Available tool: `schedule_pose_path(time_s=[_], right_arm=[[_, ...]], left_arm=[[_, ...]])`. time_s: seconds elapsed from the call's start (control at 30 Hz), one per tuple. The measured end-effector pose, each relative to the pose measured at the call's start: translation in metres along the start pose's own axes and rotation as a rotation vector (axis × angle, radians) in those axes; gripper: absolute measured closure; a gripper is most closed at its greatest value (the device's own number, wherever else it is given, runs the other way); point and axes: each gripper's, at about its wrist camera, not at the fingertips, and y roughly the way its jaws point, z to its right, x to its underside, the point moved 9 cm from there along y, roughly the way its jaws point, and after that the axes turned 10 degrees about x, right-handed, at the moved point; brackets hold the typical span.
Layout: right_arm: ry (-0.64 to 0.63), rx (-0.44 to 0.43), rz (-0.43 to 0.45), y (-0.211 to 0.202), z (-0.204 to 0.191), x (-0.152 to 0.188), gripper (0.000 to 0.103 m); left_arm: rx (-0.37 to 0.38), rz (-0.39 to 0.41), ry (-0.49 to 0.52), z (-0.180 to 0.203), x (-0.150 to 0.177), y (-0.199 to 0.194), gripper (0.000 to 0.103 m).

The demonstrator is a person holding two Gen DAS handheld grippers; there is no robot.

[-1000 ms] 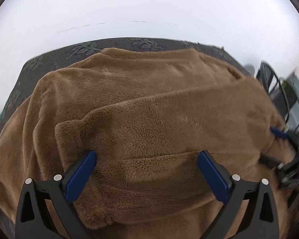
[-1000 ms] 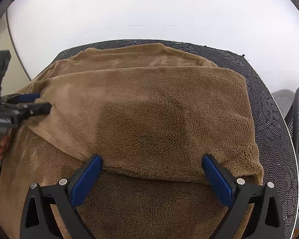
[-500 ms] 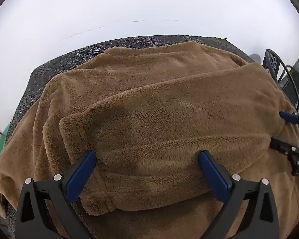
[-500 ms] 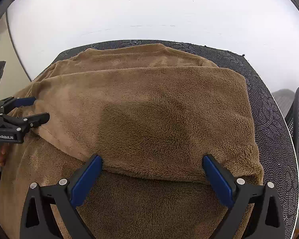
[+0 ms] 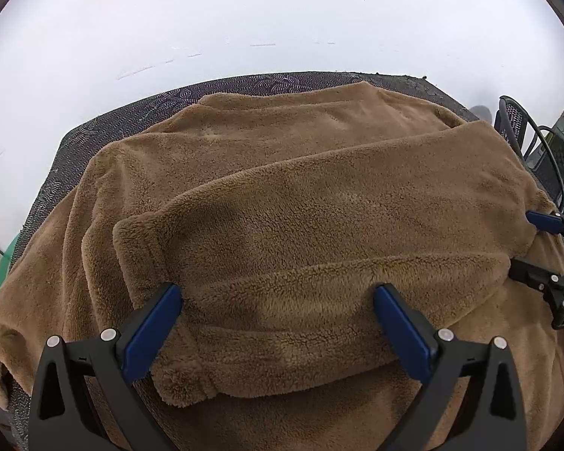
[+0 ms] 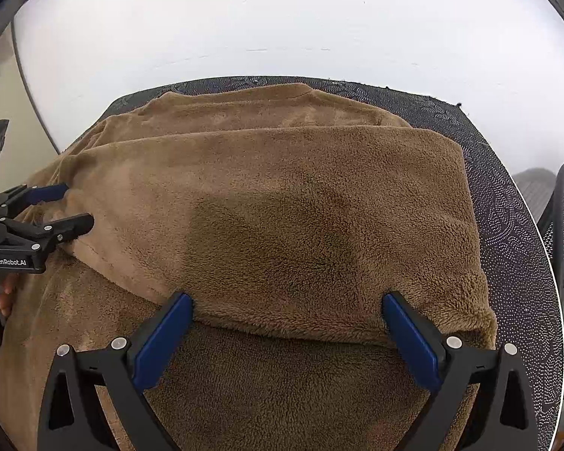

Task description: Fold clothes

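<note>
Left wrist view: your left gripper (image 5: 276,310) is spread wide with nothing pinched, hovering at the near edge of the folded flap of the brown fleece garment (image 5: 282,203), which lies across the dark patterned table (image 5: 71,143). The cuffed corner (image 5: 184,379) sticks out loose, so I'd tuck or flatten it before the next fold.

Right wrist view: your right gripper (image 6: 287,325) is just as wide open and empty, over the flap's hem (image 6: 282,323). Take both layers evenly and keep the edges lined up.
</note>
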Motion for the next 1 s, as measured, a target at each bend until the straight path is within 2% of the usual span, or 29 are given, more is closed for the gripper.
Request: schedule_pose_path(time_s=[0.7, 1.0], right_arm=[[0.002, -0.001, -0.001, -0.0003, -0.0002, -0.0002, 0.001], [0.004, -0.002, -0.001, -0.0006, -0.0007, -0.0008, 0.001]], left_arm=[[0.0, 0.003, 0.0, -0.0005, -0.0014, 0.0006, 0.001], [-0.022, -0.001, 0.012, 0.0016, 0.0001, 0.0012, 0.001]])
